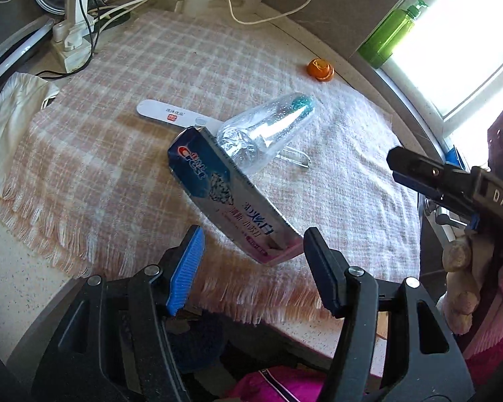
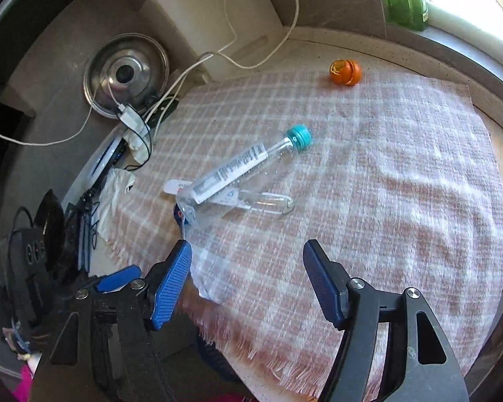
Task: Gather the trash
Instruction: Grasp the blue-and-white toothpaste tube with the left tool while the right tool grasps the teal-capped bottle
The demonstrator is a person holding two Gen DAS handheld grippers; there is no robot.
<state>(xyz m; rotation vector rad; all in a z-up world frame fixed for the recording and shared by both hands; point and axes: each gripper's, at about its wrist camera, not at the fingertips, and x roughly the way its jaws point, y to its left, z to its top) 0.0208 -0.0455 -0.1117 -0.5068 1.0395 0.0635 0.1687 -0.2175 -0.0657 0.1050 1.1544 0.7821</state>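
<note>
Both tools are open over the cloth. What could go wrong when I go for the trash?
The clear plastic bottle leans on the toothpaste box; lifting either may roll the other. The orange peel sits near the checked cloth's far edge, a long reach. White cables beside the cloth could snag.

Looked steeply down from above the near fringed edge of the checked cloth, left wrist view closer in, right wrist view further right. Shared: plastic bottle, orange peel, far edge.

Both tongs agape, empty, angled downward.
</note>
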